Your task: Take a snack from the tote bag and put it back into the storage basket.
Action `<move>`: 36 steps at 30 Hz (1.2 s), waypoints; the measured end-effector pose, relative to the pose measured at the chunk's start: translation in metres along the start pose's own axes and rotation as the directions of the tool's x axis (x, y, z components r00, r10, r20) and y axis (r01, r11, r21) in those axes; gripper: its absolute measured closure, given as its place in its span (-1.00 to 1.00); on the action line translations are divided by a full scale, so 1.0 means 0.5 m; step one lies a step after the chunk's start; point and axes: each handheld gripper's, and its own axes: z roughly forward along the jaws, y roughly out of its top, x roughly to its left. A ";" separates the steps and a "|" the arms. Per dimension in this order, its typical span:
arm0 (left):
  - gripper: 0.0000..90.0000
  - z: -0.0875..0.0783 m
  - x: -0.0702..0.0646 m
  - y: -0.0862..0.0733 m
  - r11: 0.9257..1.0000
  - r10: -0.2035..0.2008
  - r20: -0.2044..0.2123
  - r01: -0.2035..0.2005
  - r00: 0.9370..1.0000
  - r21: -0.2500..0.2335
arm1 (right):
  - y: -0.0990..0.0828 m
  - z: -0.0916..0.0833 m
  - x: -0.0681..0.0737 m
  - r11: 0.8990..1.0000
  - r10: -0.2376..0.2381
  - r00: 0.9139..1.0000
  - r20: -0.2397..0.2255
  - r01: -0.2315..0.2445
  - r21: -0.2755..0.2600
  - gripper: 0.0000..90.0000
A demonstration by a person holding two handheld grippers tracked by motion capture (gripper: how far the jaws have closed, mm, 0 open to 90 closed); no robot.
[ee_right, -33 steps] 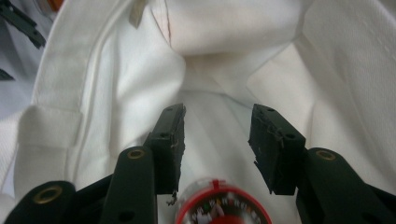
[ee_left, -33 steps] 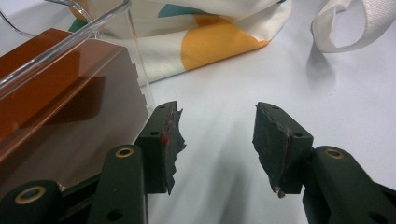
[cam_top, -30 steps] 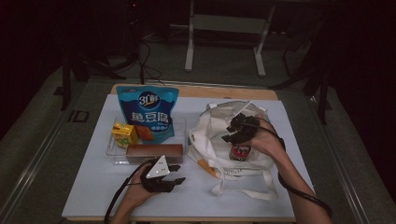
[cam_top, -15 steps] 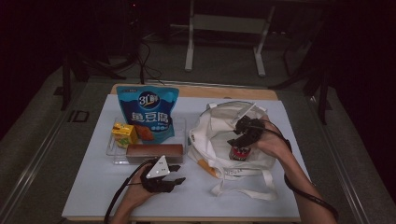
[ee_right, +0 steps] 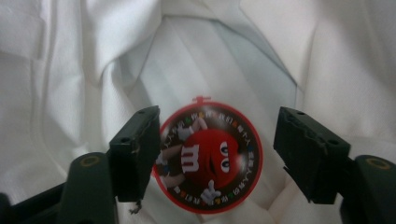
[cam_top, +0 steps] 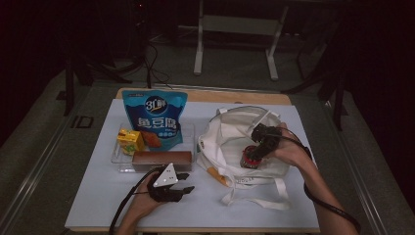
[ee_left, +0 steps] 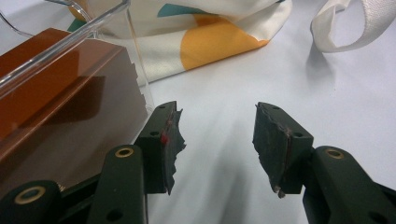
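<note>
From the high view I see my right gripper (cam_top: 258, 147) lowered into the mouth of the white tote bag (cam_top: 230, 142), which lies open on the right half of the white table (cam_top: 98, 196). The red M&M's tin (cam_top: 250, 157) sits inside the bag, directly under that gripper. In the right gripper view the tin (ee_right: 208, 161) lies lid-up on the bag's white lining; my right gripper's jaws have just been opening and now stand apart, the tin between them, one jaw at its rim and the other clear of it, so nothing is clamped. My left gripper (cam_top: 171, 188) rests low on the table near the front edge, just in front of the clear tray (cam_top: 117, 156). In the left gripper view its jaws stand apart over bare table with nothing between them, the brown box (ee_left: 60, 107) in the tray close beside one jaw. A blue snack pouch (cam_top: 155, 120) and a yellow carton (cam_top: 129, 140) also occupy the tray.
</note>
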 end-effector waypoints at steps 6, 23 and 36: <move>0.12 0.000 0.000 0.000 1.000 -0.002 0.000 0.002 1.000 -0.001 | -0.007 0.013 -0.004 0.999 0.006 1.000 -0.015 -0.005 0.040 -0.50; 0.12 0.000 0.000 0.000 1.000 0.002 0.000 -0.002 1.000 0.001 | -0.005 0.045 -0.002 0.989 -0.002 0.998 -0.056 0.010 0.150 -0.61; 0.12 0.000 -0.001 0.000 1.000 0.003 0.001 -0.003 1.000 0.001 | 0.001 0.072 -0.005 0.975 -0.021 0.997 -0.069 0.036 0.218 -0.52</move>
